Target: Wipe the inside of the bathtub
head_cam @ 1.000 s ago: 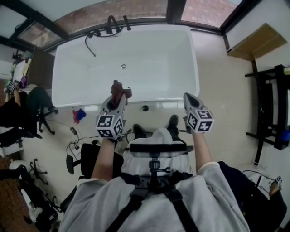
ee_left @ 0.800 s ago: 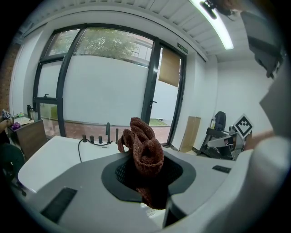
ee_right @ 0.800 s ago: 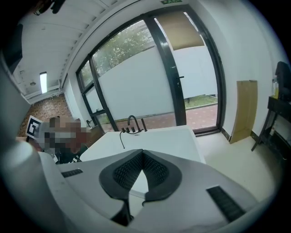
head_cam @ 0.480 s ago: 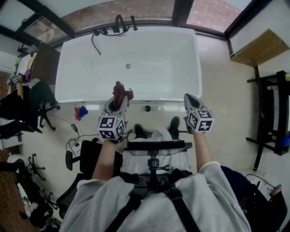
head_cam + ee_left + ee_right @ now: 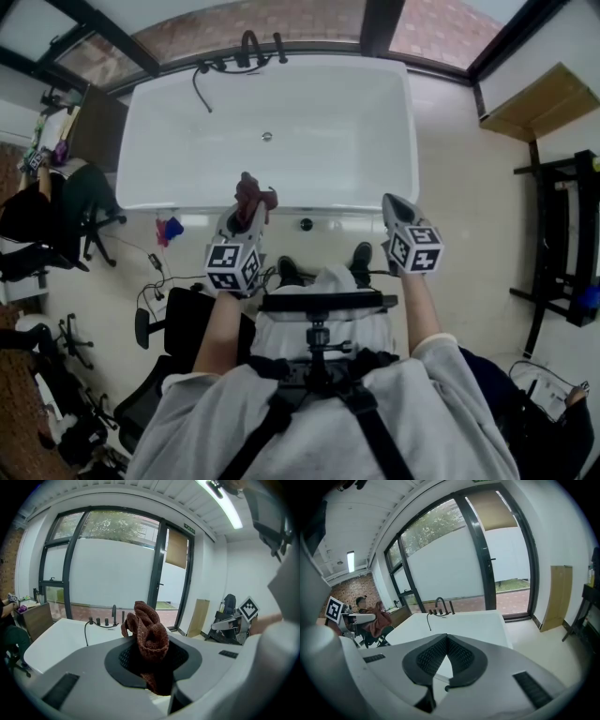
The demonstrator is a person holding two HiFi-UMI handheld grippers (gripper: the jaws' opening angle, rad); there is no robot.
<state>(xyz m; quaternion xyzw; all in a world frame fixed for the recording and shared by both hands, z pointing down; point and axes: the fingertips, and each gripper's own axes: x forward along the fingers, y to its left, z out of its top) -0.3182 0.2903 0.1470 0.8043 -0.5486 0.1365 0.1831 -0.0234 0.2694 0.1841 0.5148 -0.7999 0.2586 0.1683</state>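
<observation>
Head view: a white bathtub stands in front of the person, with a brown knitted cloth at its near rim.
The cloth bunches up out of the left tongs, which are clenched on it. The right tongs are pressed together with nothing between them, seemingly just short of the same rim. Dark taps stand at the far edge.

Pale floor, dark-framed windows — frosted below, ceiling strip light, possibly cardboard against wall
</observation>
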